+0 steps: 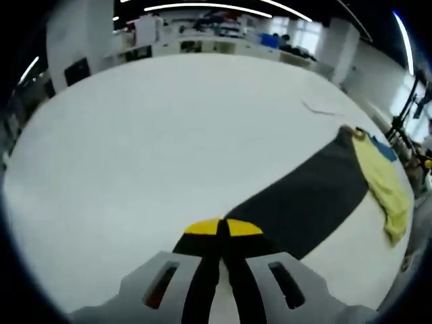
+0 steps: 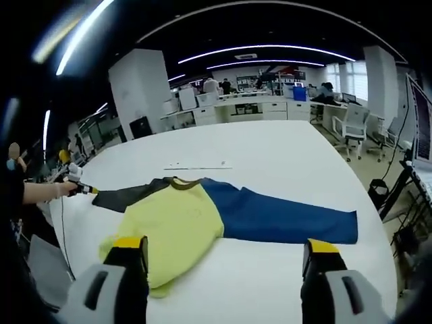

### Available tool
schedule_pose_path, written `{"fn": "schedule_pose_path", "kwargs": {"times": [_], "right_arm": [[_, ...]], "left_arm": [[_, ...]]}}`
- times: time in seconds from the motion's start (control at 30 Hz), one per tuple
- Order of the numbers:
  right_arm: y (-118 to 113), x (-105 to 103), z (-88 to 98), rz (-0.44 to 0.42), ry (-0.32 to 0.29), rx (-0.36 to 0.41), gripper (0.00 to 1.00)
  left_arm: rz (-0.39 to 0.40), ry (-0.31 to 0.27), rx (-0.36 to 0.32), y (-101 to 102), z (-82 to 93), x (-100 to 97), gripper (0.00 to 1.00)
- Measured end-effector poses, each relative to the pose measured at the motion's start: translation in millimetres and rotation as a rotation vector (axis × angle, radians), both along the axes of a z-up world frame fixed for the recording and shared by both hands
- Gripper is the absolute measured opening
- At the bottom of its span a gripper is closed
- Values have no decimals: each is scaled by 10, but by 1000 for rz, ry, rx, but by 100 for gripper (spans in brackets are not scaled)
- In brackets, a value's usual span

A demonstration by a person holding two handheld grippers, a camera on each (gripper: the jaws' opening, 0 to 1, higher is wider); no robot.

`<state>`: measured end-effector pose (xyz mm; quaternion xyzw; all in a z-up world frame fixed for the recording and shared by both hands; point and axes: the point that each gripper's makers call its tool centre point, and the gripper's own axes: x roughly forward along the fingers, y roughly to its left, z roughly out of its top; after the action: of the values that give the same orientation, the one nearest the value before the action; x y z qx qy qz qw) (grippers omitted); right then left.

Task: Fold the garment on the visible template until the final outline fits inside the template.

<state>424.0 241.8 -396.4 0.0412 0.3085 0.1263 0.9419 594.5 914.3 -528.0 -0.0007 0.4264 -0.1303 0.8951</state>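
White tabletop (image 2: 283,162) is carrying the garment (image 2: 182,223) in a big office room with desks, chairs and long ceiling lamps in the background. The garment is lying flat in the lower middle of the right gripper view: its yellow body is sitting left of center, a blue sleeve (image 2: 283,217) is stretching to the right, and a dark grey sleeve (image 2: 128,194) is reaching to the left edge of the frame. In the left gripper view the same garment (image 1: 388,185) is lying at the right side, and the dark sleeve (image 1: 310,199) is running from there down to the bottom center.

At the bottom center of this view the left gripper (image 1: 223,233) is closing its yellow-tipped fingers (image 1: 202,227) together on the end of the dark sleeve; the cloth is passing between them. In the right gripper view this gripper (image 2: 86,190) is showing small at the left edge, held by a hand (image 2: 64,188), at the tip of the dark sleeve.

The right gripper (image 2: 226,253) is hovering with its fingers (image 2: 131,246) wide apart and holding nothing. One finger is showing over the yellow cloth at the lower left, and the other over bare tabletop at the lower right.

A thin pale line (image 2: 198,166) is lying on the tabletop just behind the collar; I cannot tell what it is.
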Motion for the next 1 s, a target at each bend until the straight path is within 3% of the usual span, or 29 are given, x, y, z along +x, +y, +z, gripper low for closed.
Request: {"fn": "schedule_pose_path", "kwargs": {"times": [0.2,0.67,0.73,0.8,0.87,1.0], "right_arm": [[34,12,-18,3,1,3,95],[-33,-55,-45,-11,7,5,95],[-42,-61,-45,-12,7,5,95],[-47,-63,-42,-15,7,7,95],[-52,-59,-38,-17,4,9,95],[-27,-46,-54,-13,0,19,95]], "left_arm": [[5,47,7,29,-84,-85,0],[-2,19,51,-14,-73,-113,1],[-2,12,81,10,-72,-123,8],[9,24,117,57,-88,-169,31],[22,-9,116,66,-58,-170,45],[19,-67,80,26,59,-229,50]]}}
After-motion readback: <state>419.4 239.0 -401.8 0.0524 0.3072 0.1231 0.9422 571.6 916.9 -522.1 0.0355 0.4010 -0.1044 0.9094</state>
